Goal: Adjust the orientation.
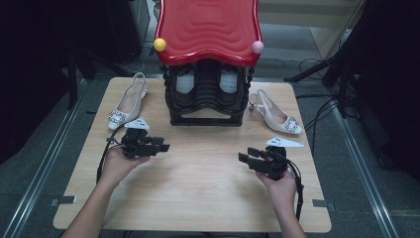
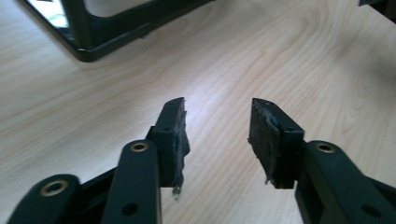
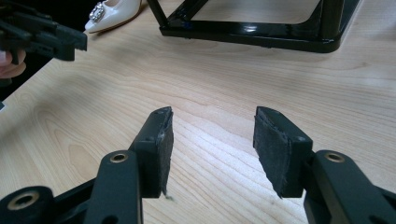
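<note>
Start-of-work pose, nothing grasped yet: both tongs hover low over the bare middle of the desk (image 1: 198,183), jaws spread wide and empty. Left tongs (image 1: 163,147) sit near-left, pointing right toward centre; right tongs (image 1: 243,157) sit near-right, pointing left. In the left gripper view its tongs (image 2: 218,126) show frayed dark pads over pale wood grain; same gap on the right tongs (image 3: 212,135) in the right gripper view. Nearest things are two cream slingback heels: left shoe (image 1: 128,102) lies at the far-left of the desk just beyond the left tongs, toe with a sparkly buckle pointing near; right shoe (image 1: 275,113) lies far-right, toe near-right, thin heel toward the rack. Glossy leather-like uppers, pointed toes, thin back straps. Between them stands a black rack (image 1: 206,94), glossy bars, curvy shelves, under a wavy red plastic top (image 1: 208,29) with a yellow ball (image 1: 160,44) and a pink ball (image 1: 257,47) at its corners. Likely next: each tongs moves far and outward to its shoe, closing across the narrow side wall or strap; slick surface, so a firm, centred pinch is needed.
</note>
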`<state>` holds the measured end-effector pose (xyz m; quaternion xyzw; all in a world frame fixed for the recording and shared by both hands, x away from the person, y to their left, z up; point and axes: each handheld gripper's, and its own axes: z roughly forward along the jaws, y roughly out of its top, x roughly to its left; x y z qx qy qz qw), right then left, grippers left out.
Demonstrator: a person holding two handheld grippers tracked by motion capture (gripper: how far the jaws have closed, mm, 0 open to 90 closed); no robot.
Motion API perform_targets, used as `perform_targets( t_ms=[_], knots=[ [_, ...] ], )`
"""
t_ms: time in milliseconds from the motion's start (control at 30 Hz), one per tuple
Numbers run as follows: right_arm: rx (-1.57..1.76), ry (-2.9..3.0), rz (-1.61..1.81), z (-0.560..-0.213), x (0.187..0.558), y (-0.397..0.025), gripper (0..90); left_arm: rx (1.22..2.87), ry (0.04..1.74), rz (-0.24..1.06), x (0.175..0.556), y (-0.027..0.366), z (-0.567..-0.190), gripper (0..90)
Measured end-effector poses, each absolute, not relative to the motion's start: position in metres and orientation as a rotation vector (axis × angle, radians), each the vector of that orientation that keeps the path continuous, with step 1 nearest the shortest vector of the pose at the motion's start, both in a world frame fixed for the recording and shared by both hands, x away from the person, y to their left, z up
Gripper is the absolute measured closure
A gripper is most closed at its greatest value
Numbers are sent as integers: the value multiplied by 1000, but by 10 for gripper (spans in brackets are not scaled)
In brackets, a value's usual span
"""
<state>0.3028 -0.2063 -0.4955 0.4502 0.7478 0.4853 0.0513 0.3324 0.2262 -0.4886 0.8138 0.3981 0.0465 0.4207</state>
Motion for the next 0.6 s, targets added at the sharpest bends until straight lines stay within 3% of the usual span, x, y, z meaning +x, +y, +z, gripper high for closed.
perform_targets(
  t_ms=[400,600],
  knots=[
    [1384,2287,1439,-501,303,-208,483,2018,1046,109,358,255,-498,858],
    [1380,2303,1430,-503,303,-205,482,1976,1130,135,370,278,-505,883]
  ],
)
